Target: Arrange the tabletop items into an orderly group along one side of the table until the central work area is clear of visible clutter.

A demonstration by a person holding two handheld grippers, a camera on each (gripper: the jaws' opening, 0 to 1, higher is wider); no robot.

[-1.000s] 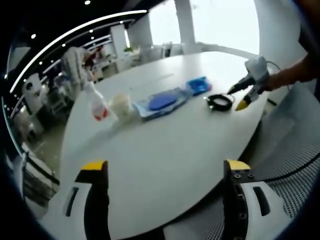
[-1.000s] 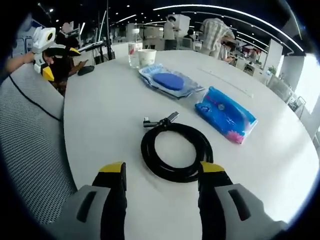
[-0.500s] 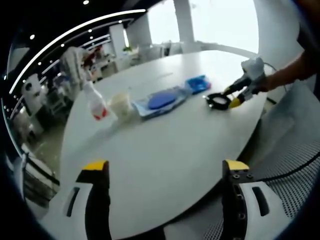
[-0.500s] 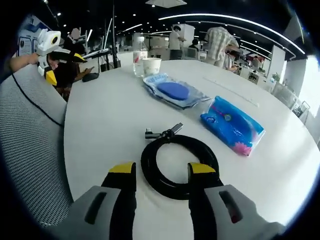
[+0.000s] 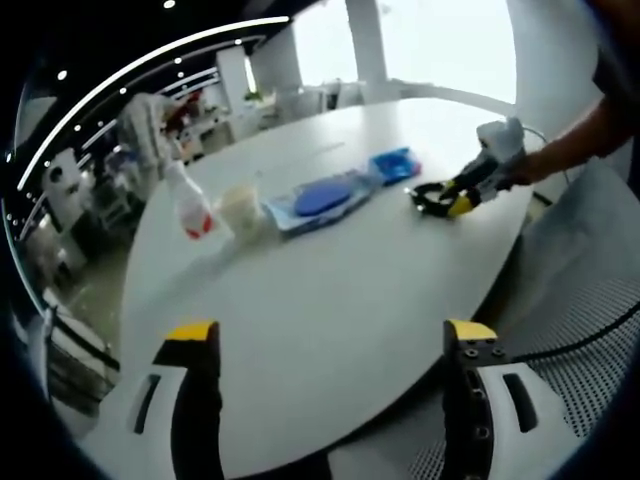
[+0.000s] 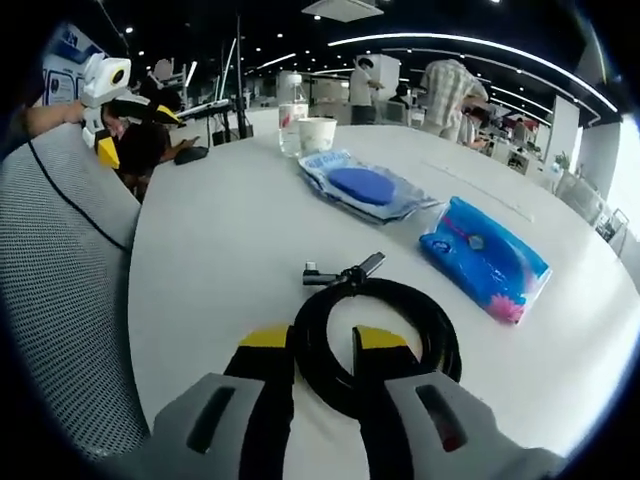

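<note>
The right gripper (image 6: pixel 322 342) should bite squarely on the near strand of the coiled black rubber cable (image 6: pixel 378 325), which lies on the round white table (image 6: pixel 220 250) beside a blue tissue pack (image 6: pixel 487 258), so the loops lift together. Its jaws are narrowed onto that strand, while the left gripper (image 5: pixel 330 335) stands wide apart, holding nothing.

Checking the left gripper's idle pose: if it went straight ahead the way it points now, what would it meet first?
Probably just the bare white table: the left gripper is open above its near edge. The cup and bottle stand further on, left of that line; depth is unclear.
</note>
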